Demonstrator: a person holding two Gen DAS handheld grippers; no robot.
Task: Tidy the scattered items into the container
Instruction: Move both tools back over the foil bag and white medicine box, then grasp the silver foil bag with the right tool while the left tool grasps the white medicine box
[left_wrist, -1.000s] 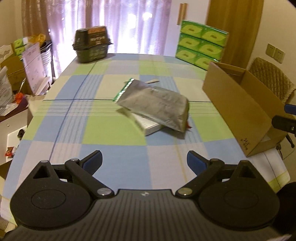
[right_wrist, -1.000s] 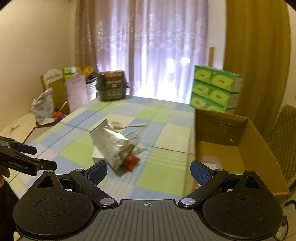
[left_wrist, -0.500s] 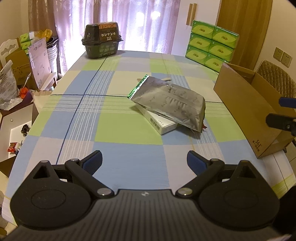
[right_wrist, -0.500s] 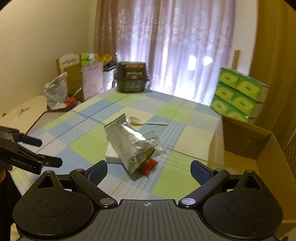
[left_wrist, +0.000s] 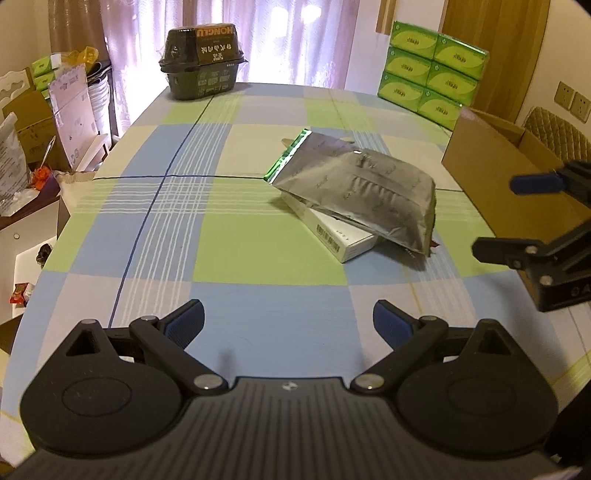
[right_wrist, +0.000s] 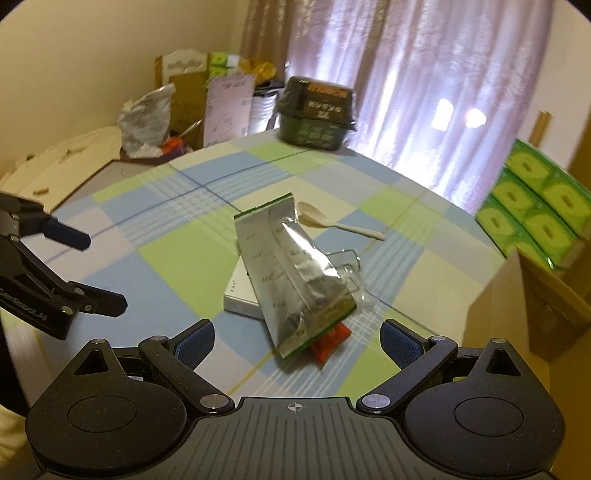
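The right tongs (right_wrist: 295, 332), jaws apart and empty, are swinging away from the cardboard box (left_wrist: 495, 173) toward the silver pouch (right_wrist: 291, 273) just ahead. The left tongs (left_wrist: 288, 321), also apart, are closing in too. A first pickup looks imminent.

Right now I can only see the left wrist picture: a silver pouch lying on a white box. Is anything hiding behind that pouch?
Observer: Yes. The right wrist view shows a cream spoon lying on the tablecloth just beyond the silver pouch.
Operator: Is anything else tucked under it?
Observer: A red packet sticks out from beneath the pouch's near end.
Operator: Is that all?
Observer: No. A crumpled clear wrapper also lies against the pouch's right side.
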